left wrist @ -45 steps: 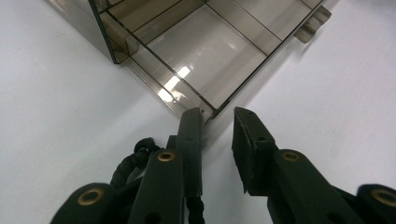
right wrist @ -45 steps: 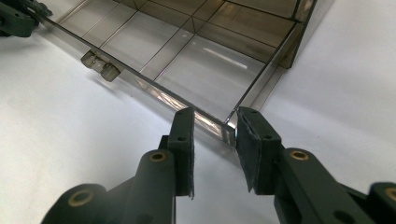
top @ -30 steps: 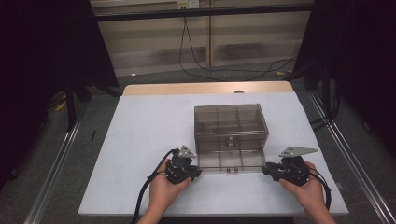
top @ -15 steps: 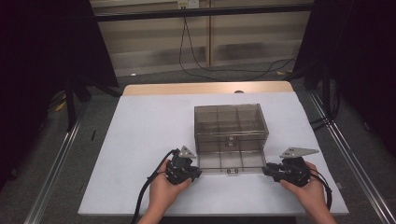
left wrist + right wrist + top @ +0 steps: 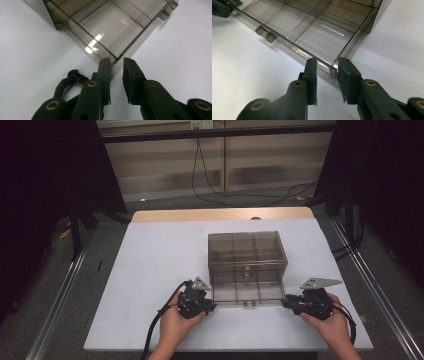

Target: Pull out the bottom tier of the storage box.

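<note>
Sitting near the white counter's front edge, the smoky transparent plastic compartment box has the left gripper and right gripper, jaws apart, at its front corners.

No text, label, brand, number or sign can be read in any of the views.
</note>
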The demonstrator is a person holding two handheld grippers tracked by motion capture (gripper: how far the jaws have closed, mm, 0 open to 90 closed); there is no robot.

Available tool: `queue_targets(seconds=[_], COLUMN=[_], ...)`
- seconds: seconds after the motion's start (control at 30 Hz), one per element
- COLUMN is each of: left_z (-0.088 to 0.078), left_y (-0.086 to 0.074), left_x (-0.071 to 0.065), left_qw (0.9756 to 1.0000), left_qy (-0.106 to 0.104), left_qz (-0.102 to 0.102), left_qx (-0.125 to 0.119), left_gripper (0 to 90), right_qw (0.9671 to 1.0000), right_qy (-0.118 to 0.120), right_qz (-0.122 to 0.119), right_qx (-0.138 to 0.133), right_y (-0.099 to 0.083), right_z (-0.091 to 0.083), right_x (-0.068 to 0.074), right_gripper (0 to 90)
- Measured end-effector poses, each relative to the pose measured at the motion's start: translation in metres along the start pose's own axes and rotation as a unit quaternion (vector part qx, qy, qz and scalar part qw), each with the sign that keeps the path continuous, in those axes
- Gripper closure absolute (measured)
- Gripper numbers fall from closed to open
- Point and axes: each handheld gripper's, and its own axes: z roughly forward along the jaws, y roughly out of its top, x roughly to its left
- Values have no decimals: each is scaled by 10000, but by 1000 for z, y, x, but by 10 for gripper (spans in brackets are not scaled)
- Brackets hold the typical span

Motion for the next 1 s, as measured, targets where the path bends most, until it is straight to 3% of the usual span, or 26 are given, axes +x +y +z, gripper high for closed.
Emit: queue_targets(seconds=[0.17,0.47,0.57,1.0], left_z=[0,-9,-12,-22], left_y=[0,1,1,1], left_x=[1,6,9,18], left_qw=[10000,9998,9997,9997], left_qy=[-31,19,-82,-46], left_qz=[33,-41,-94,-186], left_qx=[2,-180,-186,-141], left_gripper=[760,612,601,532], right_qw=[10000,10000,10000,10000], right_qy=[7,53,30,30], right_qz=[17,27,24,23], right_qx=[2,12,-13,10], right_y=[0,1,1,1], right_z=[0,-1,-1,-2], right_x=[0,0,-1,-1], right_gripper=[693,640,614,575])
